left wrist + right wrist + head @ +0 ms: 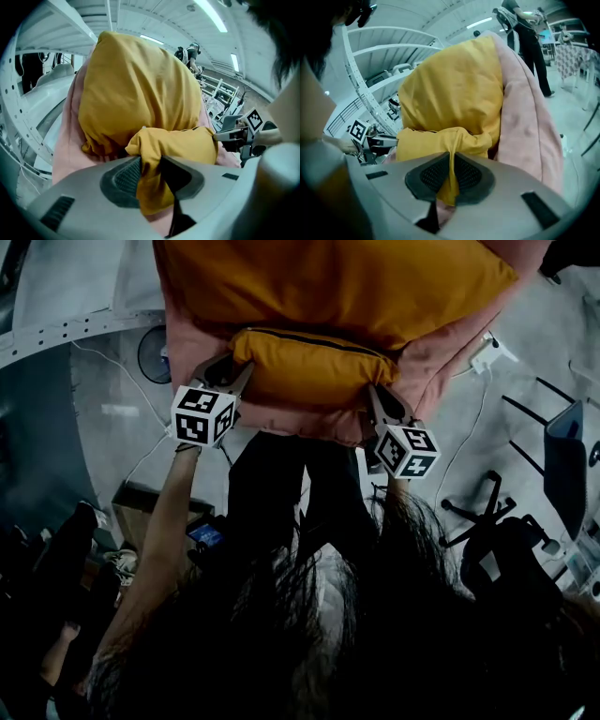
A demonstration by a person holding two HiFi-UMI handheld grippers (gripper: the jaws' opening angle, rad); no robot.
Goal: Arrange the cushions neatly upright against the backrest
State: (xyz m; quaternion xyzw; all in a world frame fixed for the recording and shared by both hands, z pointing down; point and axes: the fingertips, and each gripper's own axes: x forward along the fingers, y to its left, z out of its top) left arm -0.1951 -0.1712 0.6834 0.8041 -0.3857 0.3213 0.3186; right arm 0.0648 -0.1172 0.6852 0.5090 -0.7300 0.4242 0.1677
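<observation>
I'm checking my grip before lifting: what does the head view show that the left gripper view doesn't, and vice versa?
Head view only: the black-and-white marker cube on the left gripper, plus the person's left forearm. Left gripper view only: the left fingers pinching a fold of the mustard-yellow fabric cushion. Both: that cushion against the pink fabric cushion, with the right gripper on its other end.

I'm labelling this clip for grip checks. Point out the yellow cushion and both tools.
yellow cushion (328,277), head view, on its broad face.
left tool (151,161), left gripper view, between its tips, pinching the cushion.
right tool (451,159), right gripper view, between its tips, pinching the cushion.
</observation>
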